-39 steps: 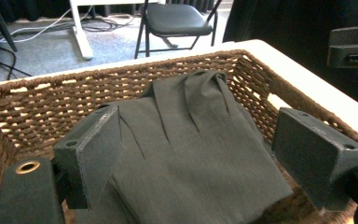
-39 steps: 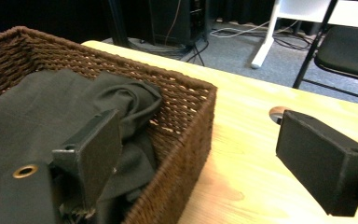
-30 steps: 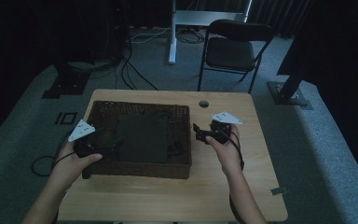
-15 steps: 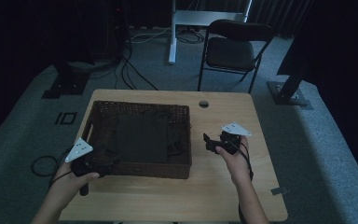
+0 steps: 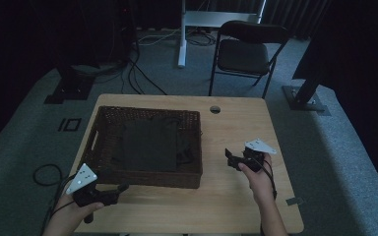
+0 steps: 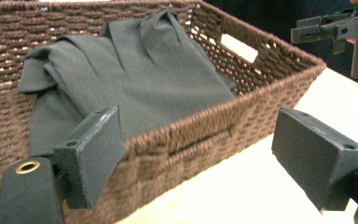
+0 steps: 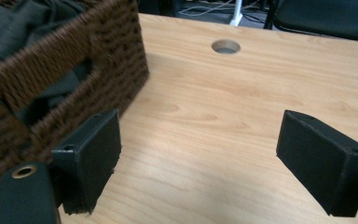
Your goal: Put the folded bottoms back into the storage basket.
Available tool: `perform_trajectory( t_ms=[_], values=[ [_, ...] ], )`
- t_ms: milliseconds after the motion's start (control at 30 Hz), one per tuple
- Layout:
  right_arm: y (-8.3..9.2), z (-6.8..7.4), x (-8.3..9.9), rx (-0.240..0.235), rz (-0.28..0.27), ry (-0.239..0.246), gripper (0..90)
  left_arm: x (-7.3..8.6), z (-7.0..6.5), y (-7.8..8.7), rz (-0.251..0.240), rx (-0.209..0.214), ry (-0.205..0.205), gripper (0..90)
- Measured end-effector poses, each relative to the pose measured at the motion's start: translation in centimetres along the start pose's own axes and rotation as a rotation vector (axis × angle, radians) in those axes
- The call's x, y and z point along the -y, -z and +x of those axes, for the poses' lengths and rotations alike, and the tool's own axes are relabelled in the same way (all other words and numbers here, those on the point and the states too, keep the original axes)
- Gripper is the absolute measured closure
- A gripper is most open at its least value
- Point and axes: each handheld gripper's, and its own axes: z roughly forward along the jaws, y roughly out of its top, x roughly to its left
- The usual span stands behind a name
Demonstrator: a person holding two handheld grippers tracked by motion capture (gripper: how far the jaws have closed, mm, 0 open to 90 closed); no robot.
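Observation:
A brown wicker basket point(image 5: 147, 178) stands on the left half of the wooden table point(image 5: 246, 123), and a dark folded cloth point(image 5: 147, 145) lies inside it. My left gripper point(image 5: 120, 189) hovers at the basket's front left corner, open, nothing between its pads. In the left gripper view the open left gripper point(image 6: 207, 149) faces the basket's woven rim point(image 6: 242, 100) and the cloth point(image 6: 135, 70). My right gripper point(image 5: 230, 158) is to the right of the basket, open over bare wood. The right gripper view has the right gripper point(image 7: 207, 156) empty, with the basket's side wall point(image 7: 74, 65) at its left.
A round cable hole point(image 5: 215, 109) sits near the table's far edge. Behind the table stand a black folding chair point(image 5: 246, 54) and a white stand point(image 5: 182, 34), with cables on the grey floor. The other hand's gripper point(image 6: 335, 28) shows beyond the basket.
Both hands have drawn back toward the person and sunk lower. The left gripper went from the basket's left side to its front corner; the right one moved away from the basket's right wall.

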Motion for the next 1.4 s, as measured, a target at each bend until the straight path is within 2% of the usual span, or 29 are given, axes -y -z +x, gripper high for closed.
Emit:
perform_trajectory(
  t_ms=[133,267,333,500,700,867,933,1000,1033,1133,1200,1400],
  values=[
    [0.2,-0.7,0.8,0.017,-0.006,-0.028,13.4,1.1,-0.6,0.1,0.024,-0.005,-0.021,16.9],
    [0.2,-1.2,1.4,0.023,-0.003,-0.046,13.3,2.2,-0.7,-0.2,0.033,-0.012,-0.011,16.9],
    [0.3,-1.7,2.0,0.041,0.006,-0.049,13.4,3.3,-0.4,-0.7,0.052,-0.015,0.016,16.8],
    [0.5,-2.7,3.0,0.074,0.027,-0.050,13.3,5.4,0.2,-1.7,0.093,-0.057,0.030,16.9],
    [0.3,-4.0,4.5,0.107,0.062,-0.069,13.4,7.7,1.1,-3.0,0.104,-0.116,0.094,16.9],
    [0.1,-4.5,5.1,0.138,0.095,-0.061,13.4,8.3,1.6,-3.2,0.140,-0.151,0.098,16.8],
    [0.2,-5.1,5.6,0.162,0.113,-0.076,13.3,8.7,2.0,-3.2,0.174,-0.191,0.114,16.9],
    [0.2,-5.4,5.9,0.172,0.121,-0.082,13.3,9.0,2.2,-3.4,0.187,-0.220,0.095,16.9],
    [0.3,-5.5,6.0,0.176,0.125,-0.082,13.3,9.1,2.3,-3.4,0.195,-0.227,0.098,16.9],
    [0.3,-5.9,6.4,0.183,0.140,-0.087,13.3,9.5,2.5,-3.5,0.199,-0.231,0.122,16.9],
    [0.3,-6.0,6.5,0.184,0.146,-0.092,13.3,9.5,2.6,-3.5,0.216,-0.271,0.113,16.9],
    [0.0,-6.6,7.2,0.189,0.187,-0.113,13.4,9.9,3.2,-3.3,0.251,-0.336,0.123,16.9]
  ],
)
